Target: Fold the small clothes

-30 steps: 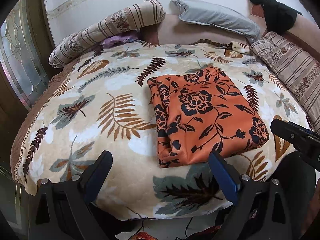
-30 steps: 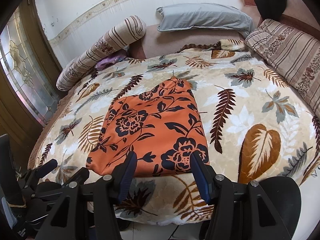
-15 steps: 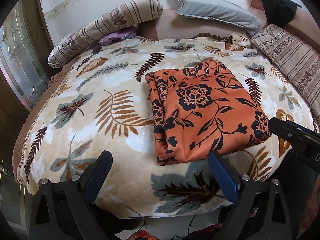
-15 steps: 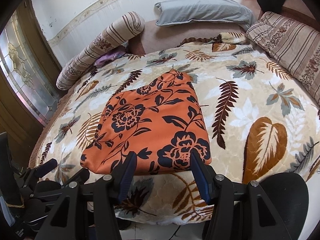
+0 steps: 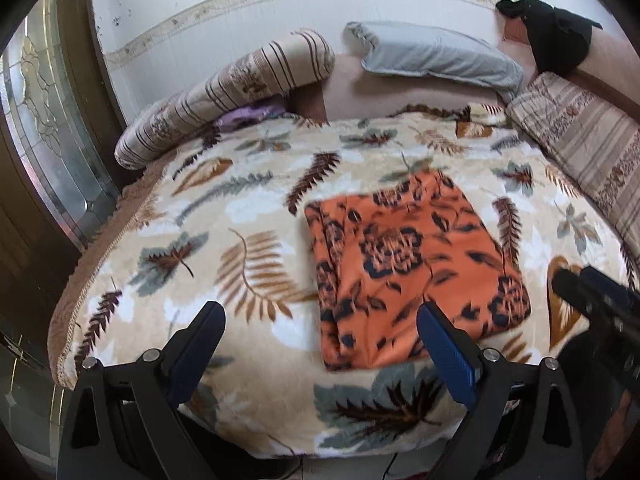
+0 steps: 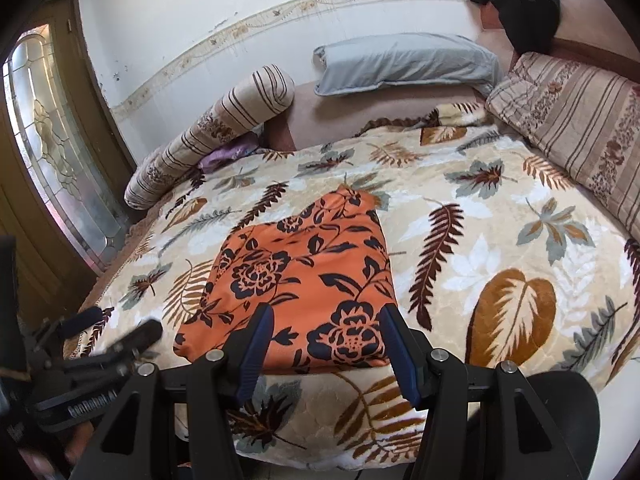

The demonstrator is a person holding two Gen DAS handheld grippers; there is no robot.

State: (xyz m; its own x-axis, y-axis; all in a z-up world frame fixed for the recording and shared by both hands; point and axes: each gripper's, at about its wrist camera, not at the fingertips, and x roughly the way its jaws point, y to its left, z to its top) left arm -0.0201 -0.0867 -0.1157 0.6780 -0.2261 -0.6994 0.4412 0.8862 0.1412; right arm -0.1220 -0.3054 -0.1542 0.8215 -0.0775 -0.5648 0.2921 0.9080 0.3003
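Note:
A folded orange garment with black flowers (image 5: 404,264) lies flat on the leaf-patterned blanket (image 5: 224,240) near the bed's front edge. It also shows in the right wrist view (image 6: 304,280). My left gripper (image 5: 320,344) is open and empty, held back from the bed's front edge, to the garment's left. My right gripper (image 6: 326,344) is open and empty, just in front of the garment's near edge, not touching it. Each gripper shows at the edge of the other's view.
A striped bolster (image 5: 224,96), a grey pillow (image 5: 436,56) and a striped cushion (image 5: 580,148) line the back and right of the bed. A black cloth (image 5: 556,36) hangs at the back right. A glass-panelled door (image 5: 48,128) stands at the left.
Both grippers have drawn back and tilted up a little, so the garment sits lower in both views. The garment has not moved. Both grippers stay open.

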